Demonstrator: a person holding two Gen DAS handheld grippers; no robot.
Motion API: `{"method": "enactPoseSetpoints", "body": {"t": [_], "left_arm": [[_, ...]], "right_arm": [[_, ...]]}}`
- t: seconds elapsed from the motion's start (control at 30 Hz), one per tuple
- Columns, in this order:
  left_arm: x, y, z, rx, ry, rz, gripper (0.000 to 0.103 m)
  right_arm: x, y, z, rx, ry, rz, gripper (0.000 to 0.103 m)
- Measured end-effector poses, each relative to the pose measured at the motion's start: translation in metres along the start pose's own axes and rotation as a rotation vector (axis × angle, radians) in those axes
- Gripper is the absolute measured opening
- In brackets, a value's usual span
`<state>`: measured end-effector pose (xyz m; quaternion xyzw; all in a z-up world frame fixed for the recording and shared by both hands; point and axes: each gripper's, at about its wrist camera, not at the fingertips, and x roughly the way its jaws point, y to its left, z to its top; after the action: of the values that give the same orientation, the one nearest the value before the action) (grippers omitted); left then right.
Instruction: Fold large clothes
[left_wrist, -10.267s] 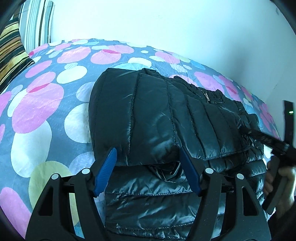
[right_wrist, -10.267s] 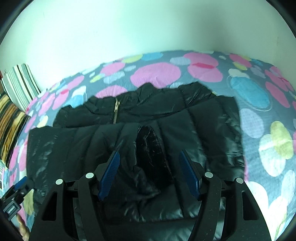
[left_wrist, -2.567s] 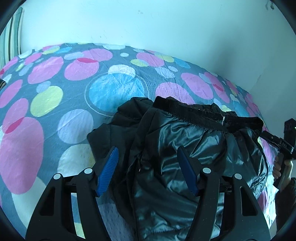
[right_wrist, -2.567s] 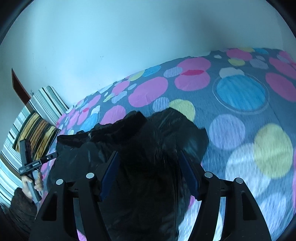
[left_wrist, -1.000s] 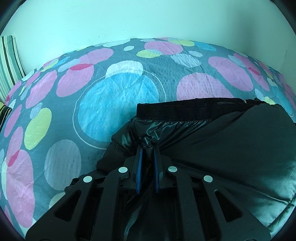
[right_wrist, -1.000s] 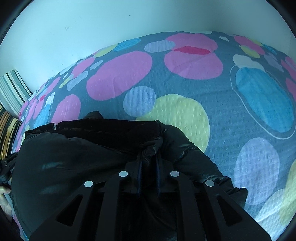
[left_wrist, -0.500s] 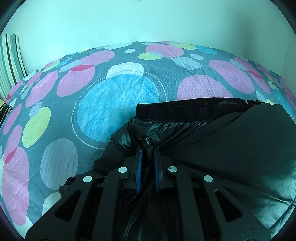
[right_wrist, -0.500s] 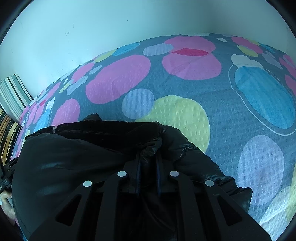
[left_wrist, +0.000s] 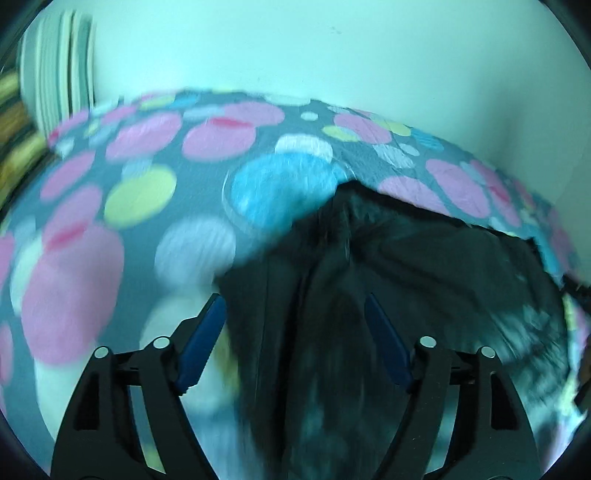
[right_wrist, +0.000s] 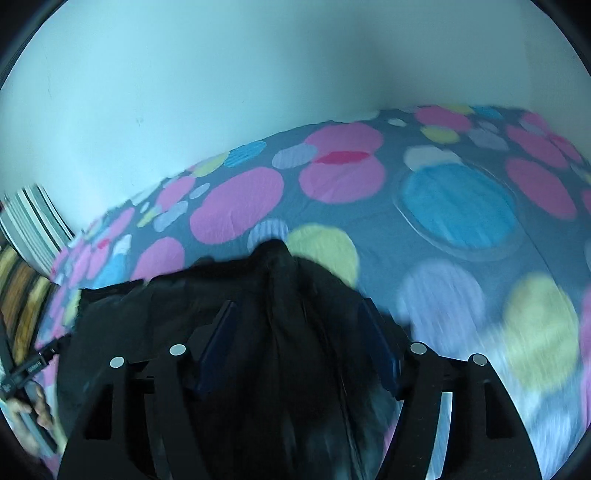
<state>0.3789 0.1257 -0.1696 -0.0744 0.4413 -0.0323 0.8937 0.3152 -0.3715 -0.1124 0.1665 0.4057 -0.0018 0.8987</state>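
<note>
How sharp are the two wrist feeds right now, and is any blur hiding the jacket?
Left wrist view: heavy motion blur smears the black puffer jacket and the spotted bedspread; the blue fingers stay sharp. Right wrist view: milder blur, worst at lower right, and the jacket is dark with little detail.

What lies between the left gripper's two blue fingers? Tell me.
In the left wrist view, the black jacket fills the gap between the open left gripper's fingers.

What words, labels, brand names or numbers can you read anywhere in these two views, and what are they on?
None can be read.
Small white lettering on the other gripper's black body at the right wrist view's left edge: too small and blurred.
Black puffer jacket and dotted bedspread: no text visible.
</note>
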Motion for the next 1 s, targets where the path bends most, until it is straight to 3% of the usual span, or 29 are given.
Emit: {"method": "enactPoseSetpoints", "body": {"t": [0.3,0.37,0.5,0.6,0.63,0.67,0.8,0.9,1.0], "left_arm": [[-0.032,0.011,-0.066,-0.091,0.040,-0.111,0.090],[-0.030,0.012,-0.071,-0.121,0.055,-0.111,0.091],[-0.024,0.021,-0.082,-0.252,0.112,-0.221,0.091],[-0.018,0.021,-0.083,-0.274,0.126,-0.258,0.091],[-0.016,0.022,-0.083,-0.273,0.129,-0.268,0.088],[-0.013,0.020,-0.083,-0.268,0.136,-0.297,0.074],[-0.013,0.014,-0.081,-0.250,0.127,-0.315,0.056],[-0.023,0.011,-0.081,-0.219,0.098,-0.307,0.031],[-0.035,0.009,-0.081,-0.198,0.069,-0.303,0.023]], "right_arm": [[-0.051,-0.030,-0.084,0.173,0.096,0.063,0.067],[-0.047,-0.031,-0.092,0.204,0.115,0.071,0.067],[-0.037,-0.031,-0.099,0.270,0.142,0.105,0.069],[-0.027,-0.034,-0.104,0.312,0.160,0.122,0.070],[-0.026,-0.036,-0.106,0.322,0.161,0.129,0.070],[-0.025,-0.036,-0.106,0.322,0.157,0.132,0.069],[-0.028,-0.030,-0.109,0.314,0.147,0.141,0.048],[-0.032,-0.027,-0.110,0.320,0.125,0.156,0.035],[-0.041,-0.023,-0.110,0.311,0.098,0.168,0.026]]}}
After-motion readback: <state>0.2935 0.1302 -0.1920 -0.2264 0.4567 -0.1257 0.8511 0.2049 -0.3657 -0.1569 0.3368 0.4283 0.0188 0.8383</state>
